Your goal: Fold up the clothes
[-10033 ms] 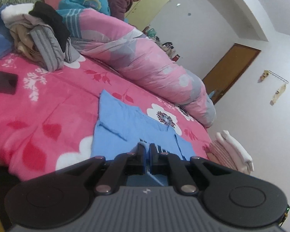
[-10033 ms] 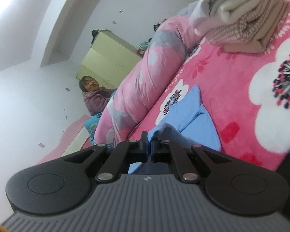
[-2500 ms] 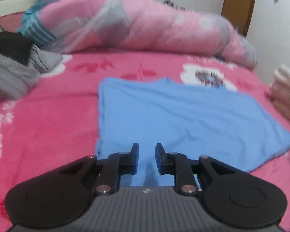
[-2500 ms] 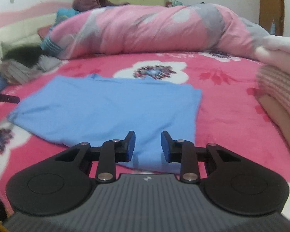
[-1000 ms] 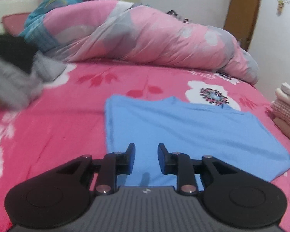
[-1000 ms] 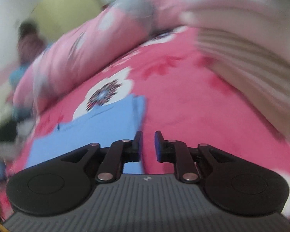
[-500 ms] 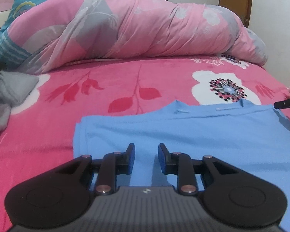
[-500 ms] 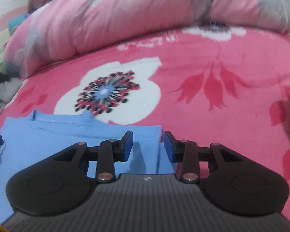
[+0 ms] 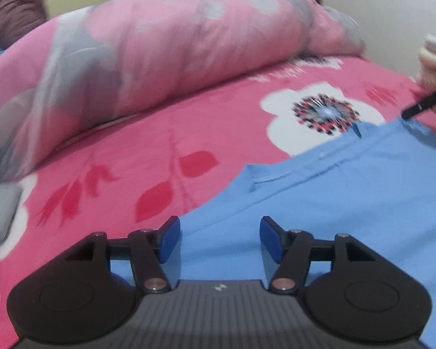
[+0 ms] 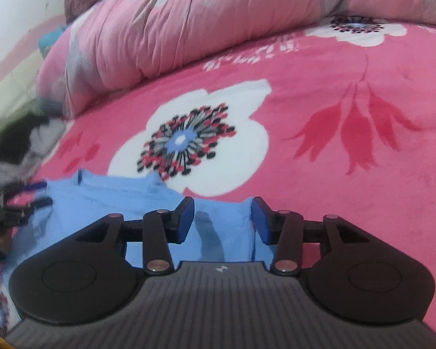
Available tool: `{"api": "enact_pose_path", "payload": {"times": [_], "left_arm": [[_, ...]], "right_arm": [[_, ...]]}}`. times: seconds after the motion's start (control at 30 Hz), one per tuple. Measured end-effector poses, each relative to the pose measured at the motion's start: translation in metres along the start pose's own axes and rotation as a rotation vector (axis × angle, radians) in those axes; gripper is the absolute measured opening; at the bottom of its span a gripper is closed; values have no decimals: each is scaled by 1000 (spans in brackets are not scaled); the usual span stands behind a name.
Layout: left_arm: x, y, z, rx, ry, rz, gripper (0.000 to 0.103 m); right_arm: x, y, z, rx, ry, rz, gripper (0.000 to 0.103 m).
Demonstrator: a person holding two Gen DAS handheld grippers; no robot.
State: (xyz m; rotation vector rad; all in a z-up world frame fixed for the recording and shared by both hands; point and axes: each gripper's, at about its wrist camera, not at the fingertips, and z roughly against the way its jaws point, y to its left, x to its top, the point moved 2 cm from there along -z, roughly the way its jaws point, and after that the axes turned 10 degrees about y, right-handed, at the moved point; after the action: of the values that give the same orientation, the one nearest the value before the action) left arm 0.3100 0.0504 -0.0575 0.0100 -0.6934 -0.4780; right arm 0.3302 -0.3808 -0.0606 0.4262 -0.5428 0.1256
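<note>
- Lying flat on the pink flowered bed cover (image 9: 165, 151), the blue garment (image 9: 348, 192) spreads toward the right of the left wrist view, its neckline edge facing the rolled pink quilt (image 9: 165, 58).
- At far left a grey garment (image 9: 0, 212) sits blurred on the bed; a person in a purple top (image 9: 14, 17) is behind the quilt.
- Left gripper (image 9: 218, 237) hovers over the garment's left edge; its jaws are spread and opening, with cloth below them but nothing pinched.
- Right gripper (image 10: 222, 218) is over the garment's (image 10: 116, 197) right corner by the white flower print; its jaws are spread, opening, and not pressing the cloth.
- Folded pale clothes (image 9: 434, 55) are stacked at far right.
</note>
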Motion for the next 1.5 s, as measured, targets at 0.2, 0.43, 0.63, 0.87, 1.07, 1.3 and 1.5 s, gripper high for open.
{"api": "enact_pose_path", "payload": {"times": [0.2,0.43,0.63,0.87,1.07,1.3,1.5], "left_arm": [[6,-2,-9,23,-6,-18,60],[-21,41,37,78,-64,139,65],[-45,72,34,107,7,208,65],[-41,76,15,47,15,254,53],[-38,72,10,32,0,252,38],[-40,66,13,35,-56,218,33],[-39,66,9,19,-64,225,33]], "right_arm": [[0,22,3,-20,-7,151,35],[-2,28,-1,-59,-26,184,12],[-5,24,2,-28,-72,126,14],[-6,21,-4,-16,-41,88,16],[-9,14,6,20,-71,43,16],[-18,8,9,41,-53,45,26],[-13,8,0,-25,-69,46,44]]}}
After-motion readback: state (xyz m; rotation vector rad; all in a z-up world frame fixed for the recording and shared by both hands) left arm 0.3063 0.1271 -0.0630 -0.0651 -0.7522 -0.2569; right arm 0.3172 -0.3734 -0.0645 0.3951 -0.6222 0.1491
